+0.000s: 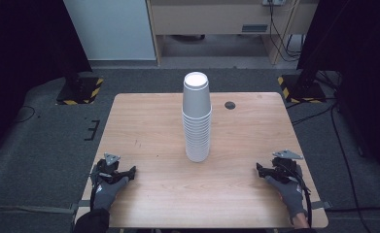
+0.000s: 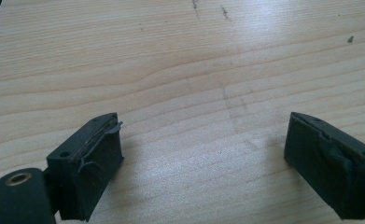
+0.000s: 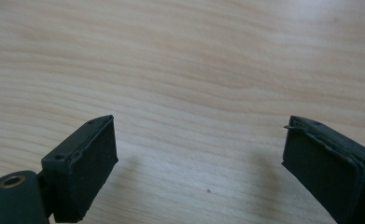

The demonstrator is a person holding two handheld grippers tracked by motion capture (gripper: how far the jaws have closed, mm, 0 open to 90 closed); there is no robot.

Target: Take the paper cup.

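A tall stack of white paper cups [image 1: 197, 118] stands upside down at the middle of the wooden table [image 1: 148, 126]. My left gripper [image 1: 129, 172] rests near the table's front left corner, held by a gloved hand, open with nothing between its jaws. In the left gripper view the left gripper [image 2: 203, 140] has its black jaws wide apart over bare wood. My right gripper [image 1: 259, 169] lies near the front right corner, also open and empty. The right gripper [image 3: 199, 140] shows the same wide gap in its own view. Both grippers are well apart from the cups.
A small dark round hole [image 1: 230, 105] sits in the table at the back right of the cups. Black stands with yellow-striped bases [image 1: 78, 90] [image 1: 302, 87] flank the table on the floor. Cables [image 1: 343, 145] run along the floor at the right.
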